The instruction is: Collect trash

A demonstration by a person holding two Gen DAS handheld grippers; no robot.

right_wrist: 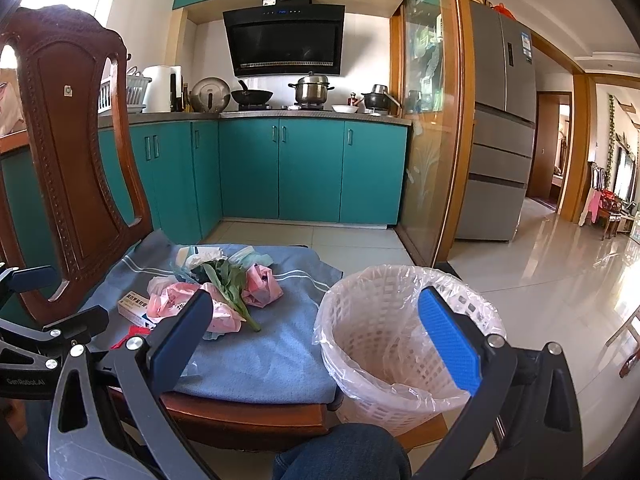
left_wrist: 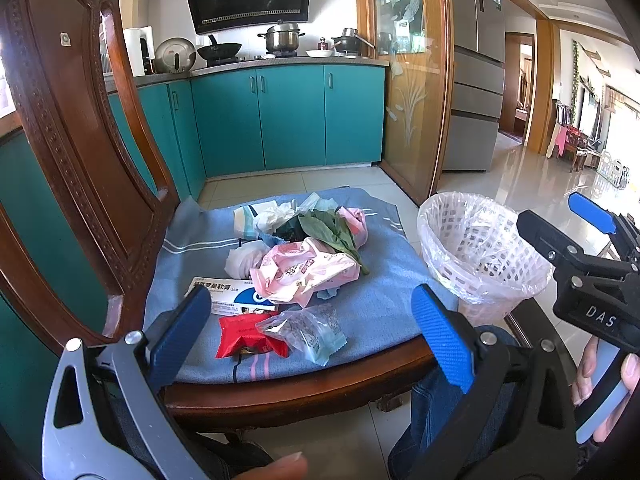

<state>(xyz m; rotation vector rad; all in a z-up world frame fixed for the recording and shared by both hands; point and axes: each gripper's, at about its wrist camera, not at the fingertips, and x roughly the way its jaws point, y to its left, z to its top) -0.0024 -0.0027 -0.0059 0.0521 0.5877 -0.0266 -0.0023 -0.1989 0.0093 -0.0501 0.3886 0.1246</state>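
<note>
The left gripper is being held wide open and empty, with the red packet and clear wrapper lying between its fingers. One piece should be pinched low. The right gripper, equally open, is hovering beside the lined basket.

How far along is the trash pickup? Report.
Done: nothing visible; the lined basket looks empty. In hand: nothing; left gripper and right gripper are open. Left: the whole pile on the chair cushion, including the red packet.
</note>
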